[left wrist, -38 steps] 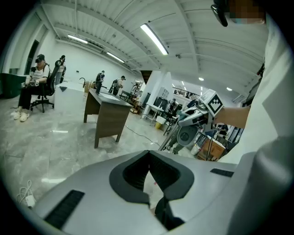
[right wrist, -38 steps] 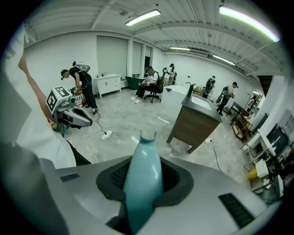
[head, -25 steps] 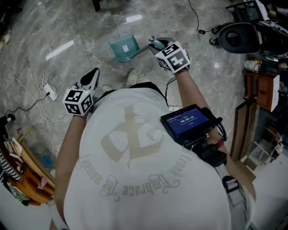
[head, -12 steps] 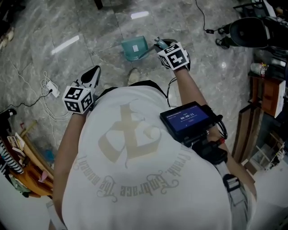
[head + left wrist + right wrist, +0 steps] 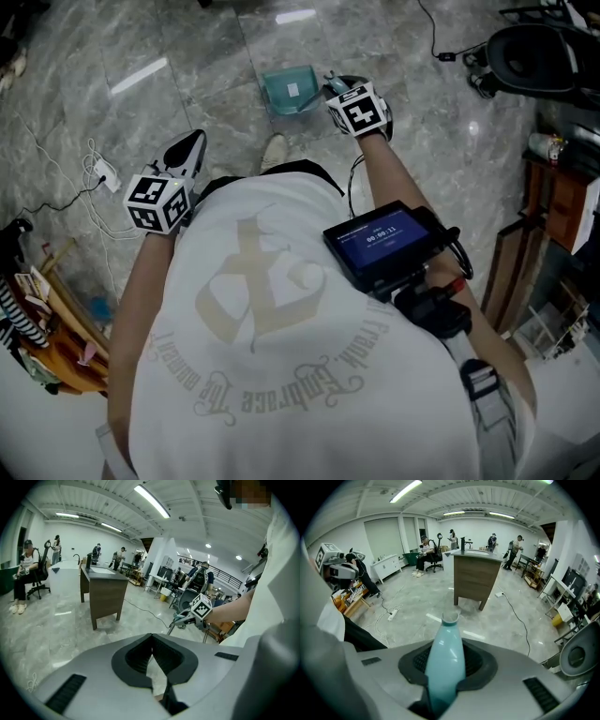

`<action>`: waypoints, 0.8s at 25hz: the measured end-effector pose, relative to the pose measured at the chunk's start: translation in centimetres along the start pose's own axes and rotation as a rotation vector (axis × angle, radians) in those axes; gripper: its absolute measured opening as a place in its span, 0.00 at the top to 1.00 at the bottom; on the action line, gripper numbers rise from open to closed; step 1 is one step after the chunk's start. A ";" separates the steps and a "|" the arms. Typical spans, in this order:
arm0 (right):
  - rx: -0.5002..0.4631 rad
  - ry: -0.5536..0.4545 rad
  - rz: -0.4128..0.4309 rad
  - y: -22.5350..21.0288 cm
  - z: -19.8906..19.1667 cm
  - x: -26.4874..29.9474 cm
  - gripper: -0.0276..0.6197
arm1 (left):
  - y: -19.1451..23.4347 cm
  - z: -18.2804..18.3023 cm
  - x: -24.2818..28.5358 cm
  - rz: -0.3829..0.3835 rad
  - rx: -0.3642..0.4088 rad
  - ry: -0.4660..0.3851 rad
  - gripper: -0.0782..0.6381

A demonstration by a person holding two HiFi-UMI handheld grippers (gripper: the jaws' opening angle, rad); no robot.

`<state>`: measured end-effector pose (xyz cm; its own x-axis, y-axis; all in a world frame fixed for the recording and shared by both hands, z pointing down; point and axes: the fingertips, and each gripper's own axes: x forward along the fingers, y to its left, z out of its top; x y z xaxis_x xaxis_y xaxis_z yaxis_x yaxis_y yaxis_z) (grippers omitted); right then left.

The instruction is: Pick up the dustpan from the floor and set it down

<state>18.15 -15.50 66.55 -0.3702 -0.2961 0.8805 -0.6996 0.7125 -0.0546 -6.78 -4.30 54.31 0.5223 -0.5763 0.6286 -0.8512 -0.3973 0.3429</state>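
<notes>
Dustpan [image 5: 289, 91] shifted up-frame, handle [image 5: 444, 663] clamped in right gripper [image 5: 330, 82] (open floor [image 5: 206, 103] round its edges); left gripper [image 5: 187, 152] closed, empty.

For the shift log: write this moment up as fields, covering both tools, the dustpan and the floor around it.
right tool: shut on the handle of the teal plastic dustpan
left tool: shut, nothing between its jaws
dustpan position: pan low over the grey marble floor, ahead of the person; floor contact cannot be told
nearby: white power strip with cables, at the left
</notes>
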 end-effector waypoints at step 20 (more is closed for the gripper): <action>-0.068 0.052 -0.047 1.0 -4.0 2.4 0.79 | -1.2 -0.6 -3.5 0.093 -0.052 -0.003 0.88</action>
<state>19.01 -12.89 70.50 -0.3046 -0.2975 0.9048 -0.6716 0.7407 0.0175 -7.58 -1.37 52.14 0.4413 -0.6108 0.6574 -0.8974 -0.3050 0.3190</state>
